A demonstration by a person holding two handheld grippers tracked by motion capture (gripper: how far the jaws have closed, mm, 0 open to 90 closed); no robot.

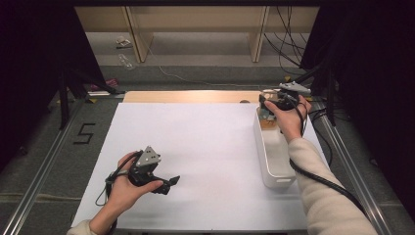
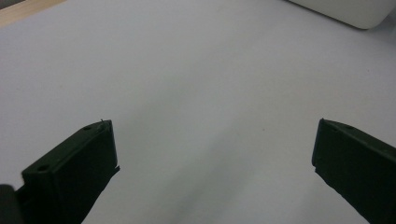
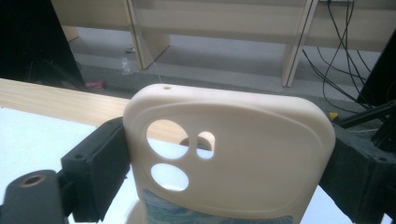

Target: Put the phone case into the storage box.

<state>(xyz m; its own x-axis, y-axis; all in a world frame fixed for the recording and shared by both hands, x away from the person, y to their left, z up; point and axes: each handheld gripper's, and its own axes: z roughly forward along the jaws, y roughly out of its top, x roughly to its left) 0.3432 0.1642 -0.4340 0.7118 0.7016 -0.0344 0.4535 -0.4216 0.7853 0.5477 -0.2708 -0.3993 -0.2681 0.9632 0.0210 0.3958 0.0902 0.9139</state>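
A cream phone case with camera cut-outs stands upright between the jaws of my right gripper, which is shut on its two long edges. In the high view the right gripper holds the case over the far end of a long white bin at the table's right side. My left gripper rests low over the white sheet at the near left. The left gripper is open, with bare sheet between its jaws.
The bin's rounded corner lies ahead of the left gripper. A strip of wooden tabletop runs along the far edge. Metal rails flank the table, cables hang at the back right, and wooden shelving stands beyond.
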